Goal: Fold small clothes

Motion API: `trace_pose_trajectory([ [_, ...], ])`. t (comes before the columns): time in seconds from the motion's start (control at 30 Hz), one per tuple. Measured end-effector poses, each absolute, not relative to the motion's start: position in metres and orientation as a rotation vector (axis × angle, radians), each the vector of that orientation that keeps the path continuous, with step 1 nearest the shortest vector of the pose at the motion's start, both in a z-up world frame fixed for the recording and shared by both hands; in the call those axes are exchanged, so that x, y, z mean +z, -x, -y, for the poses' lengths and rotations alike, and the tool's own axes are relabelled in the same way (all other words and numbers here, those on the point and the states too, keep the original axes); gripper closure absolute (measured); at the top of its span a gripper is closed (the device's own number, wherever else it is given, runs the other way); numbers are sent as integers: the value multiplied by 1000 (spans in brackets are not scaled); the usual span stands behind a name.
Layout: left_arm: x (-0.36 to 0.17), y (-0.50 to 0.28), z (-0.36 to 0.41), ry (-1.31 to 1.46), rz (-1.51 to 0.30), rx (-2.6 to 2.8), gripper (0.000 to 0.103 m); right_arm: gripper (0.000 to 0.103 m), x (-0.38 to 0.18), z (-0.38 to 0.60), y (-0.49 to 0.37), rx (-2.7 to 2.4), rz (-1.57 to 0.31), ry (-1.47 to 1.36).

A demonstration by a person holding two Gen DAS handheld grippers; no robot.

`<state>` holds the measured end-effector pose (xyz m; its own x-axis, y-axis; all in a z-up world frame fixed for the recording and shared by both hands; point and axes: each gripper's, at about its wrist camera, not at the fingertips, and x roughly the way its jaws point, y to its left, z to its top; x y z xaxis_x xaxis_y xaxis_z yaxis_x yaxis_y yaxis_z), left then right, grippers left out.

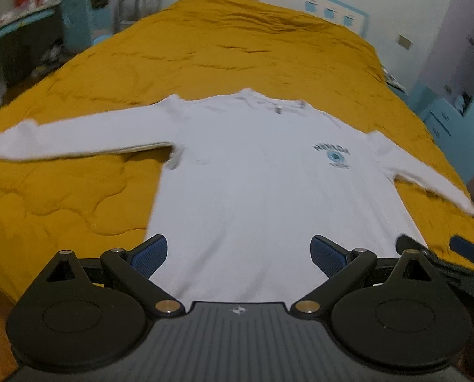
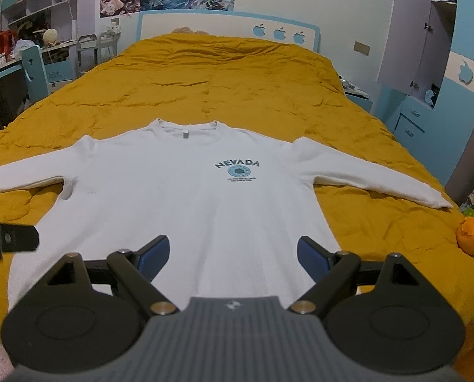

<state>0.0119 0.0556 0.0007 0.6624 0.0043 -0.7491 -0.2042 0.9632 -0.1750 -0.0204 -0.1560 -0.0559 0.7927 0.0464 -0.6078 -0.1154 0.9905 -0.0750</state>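
One white shirt [image 2: 186,210], long sleeves, flat on the yellow bed cover [image 2: 224,82], front side up, blue "NEVADA" print [image 2: 237,168] showing. Straight ahead of both tongs, bottom hem closest, neck farthest away.

Left tongs [image 1: 238,254]: wide open, nothing held, hanging over the hem a bit left of its middle. Right tongs [image 2: 233,256]: wide open too, nothing held, over the hem toward its right side. Side by side, each peeking into the other's view at the edge.

Step in hand, by the look of it: the very start. No fold made yet, shirt fully spread, both sleeves stretched out, left sleeve [image 2: 20,180] off past the left tongs, right sleeve [image 2: 374,172] off past the right tongs.

Next move, probably: pick a grab spot, maybe a sleeve end or a hem corner, go down to the cloth, pinch just the shirt and not the cover under it, then lift and lay over toward the middle. Soft cloth, so likely to sag and wrinkle if pulled fast.

Count: one shirt, two sleeves, two tongs, one bed. Also one orange round thing [image 2: 469,234] beyond the right tongs, off the bed edge, too blurry to name.
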Motion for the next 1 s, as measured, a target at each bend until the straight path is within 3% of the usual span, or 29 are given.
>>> trace_pose_trajectory([
  [0.27,3,-5,-139,454,-779,128,0,20,-42,97,3,401,-569,127],
  [0.57,23,12,-254,441,-451,435,0,20,-43,10,-29,691,-532,164],
  [0.77,-10,4,-297,395,-359,566,0,20,-69,-47,-44,843,-395,244],
  [1.0,-81,-13,-373,788,-424,617,0,20,-109,-100,-91,779,-516,372],
])
